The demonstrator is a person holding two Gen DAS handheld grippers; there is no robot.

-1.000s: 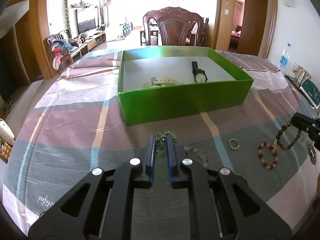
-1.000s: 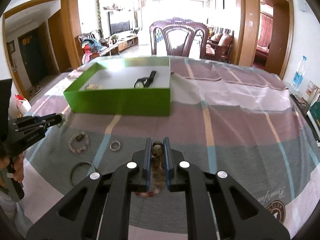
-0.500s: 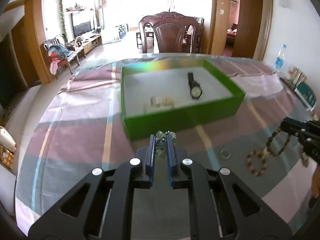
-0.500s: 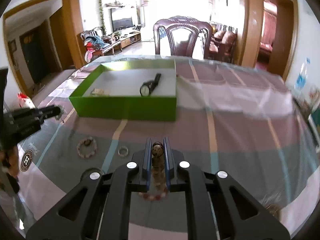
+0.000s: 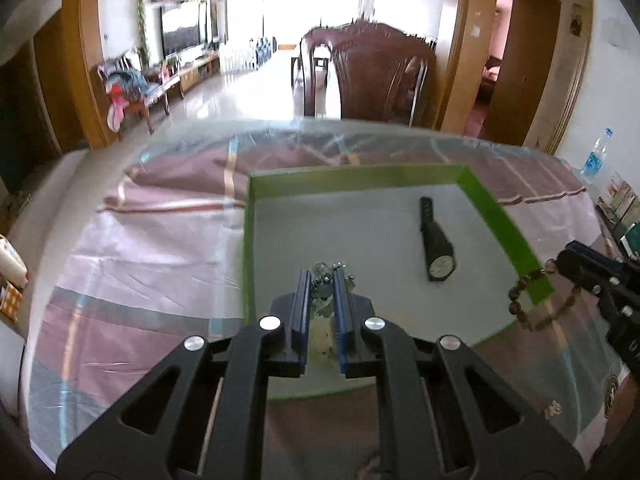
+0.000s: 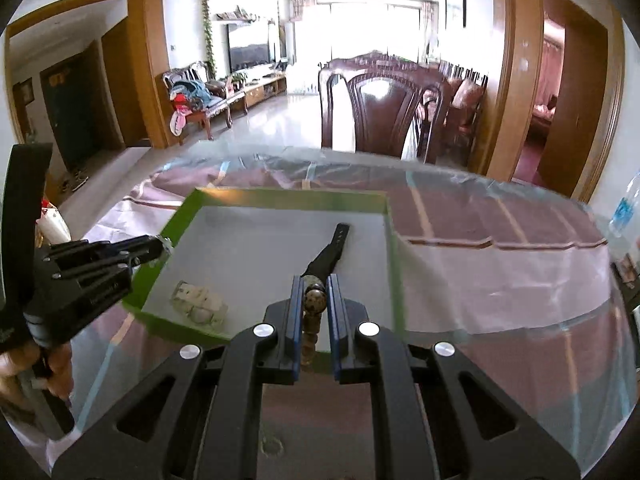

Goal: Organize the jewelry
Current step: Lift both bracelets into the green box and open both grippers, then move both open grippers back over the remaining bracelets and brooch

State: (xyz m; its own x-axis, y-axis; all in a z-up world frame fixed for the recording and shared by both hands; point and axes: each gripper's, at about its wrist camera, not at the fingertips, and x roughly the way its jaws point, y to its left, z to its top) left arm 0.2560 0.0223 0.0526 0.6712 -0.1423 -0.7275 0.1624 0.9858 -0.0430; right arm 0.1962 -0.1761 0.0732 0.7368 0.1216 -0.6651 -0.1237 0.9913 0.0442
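Both tongs are over the green box (image 5: 500,216) now, and we have jewelry in each. Our left gripper (image 5: 323,280) has its blue pads pinched tight on a small glassy bead bracelet (image 5: 325,276), which dangles between the tips above the near left part of the box's white floor. Our right gripper (image 6: 314,286) is clamped on a brown bead strand (image 6: 314,300); from the left camera we see that strand (image 5: 532,300) hanging in a loop just at the box's right wall, near its front corner. Inside the box, a black watch (image 5: 436,246) lies flat toward the right side, and a pale chunky bracelet (image 6: 198,302) sits by the near left corner. Under it all we have the striped tablecloth (image 5: 152,248), with a dark wooden chair (image 6: 384,108) at the table's far edge
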